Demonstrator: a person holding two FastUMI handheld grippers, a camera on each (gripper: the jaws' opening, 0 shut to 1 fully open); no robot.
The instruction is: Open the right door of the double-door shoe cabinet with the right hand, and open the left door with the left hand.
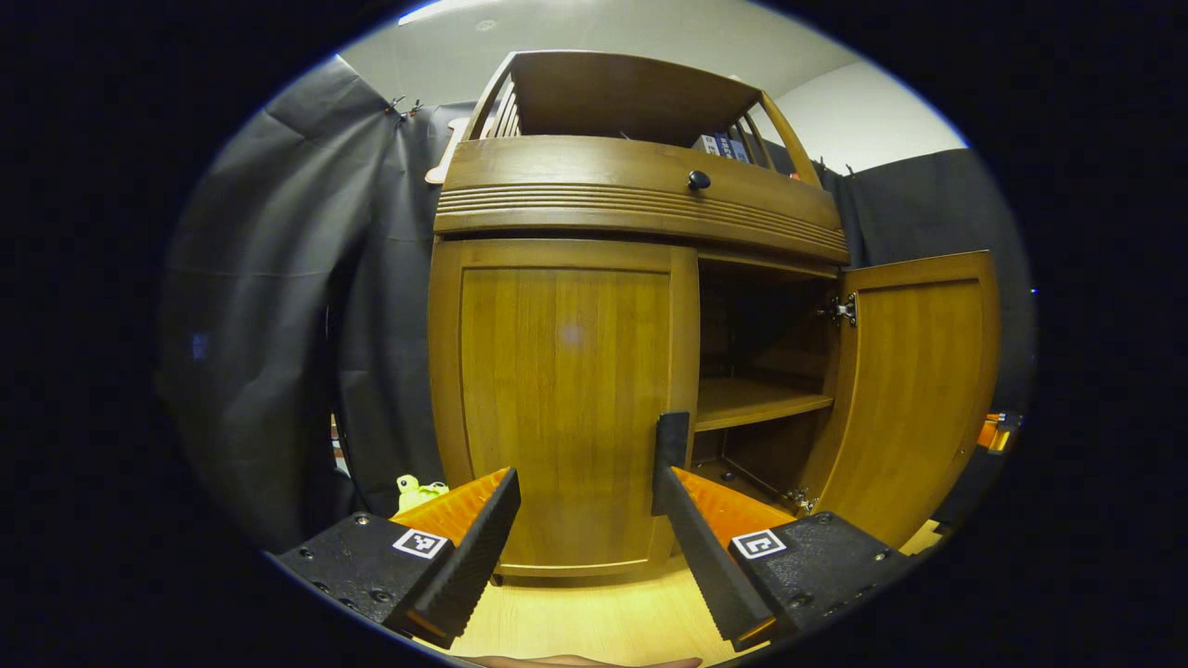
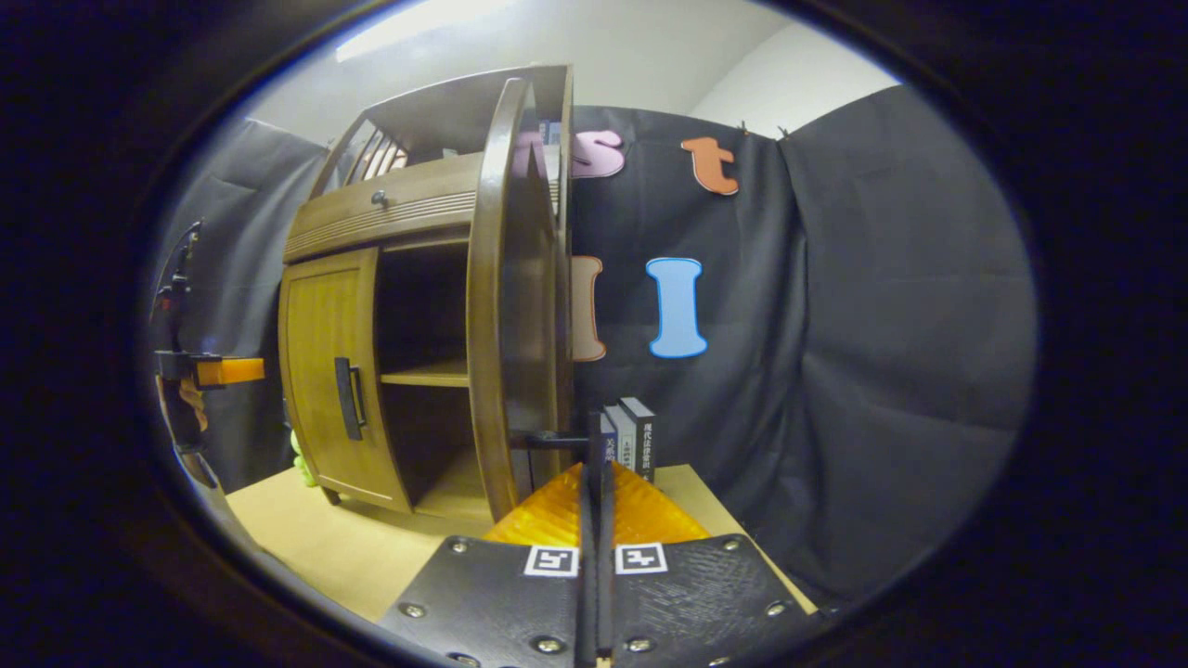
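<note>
Cabinet [image 1: 640, 199] standing on a pale wooden floor [image 1: 594, 622] against black cloth. Right door [image 1: 914, 390] swung wide, baring a dark inside with one shelf [image 1: 756, 401]; seen edge-on in the right gripper view [image 2: 506, 297]. Left door [image 1: 561, 399] flat against the cabinet front, closed, its dark handle [image 2: 348, 397] near the cabinet's middle. Left gripper [image 1: 583, 492] spread wide just before the left door, one fingertip [image 1: 670, 443] up by that door's inner edge, nothing between the fingers; seen farther off in the right gripper view [image 2: 209, 371], left of the cabinet. Right gripper [image 2: 595, 464] pressed together on the right door's handle [image 2: 548, 440], probably on its thin upright bar, though hard to make out there. Books [image 2: 629, 436] upright just right of the cabinet, against the cloth. Something small and yellow-green [image 1: 418, 489] on the floor at the cabinet's left foot.
</note>
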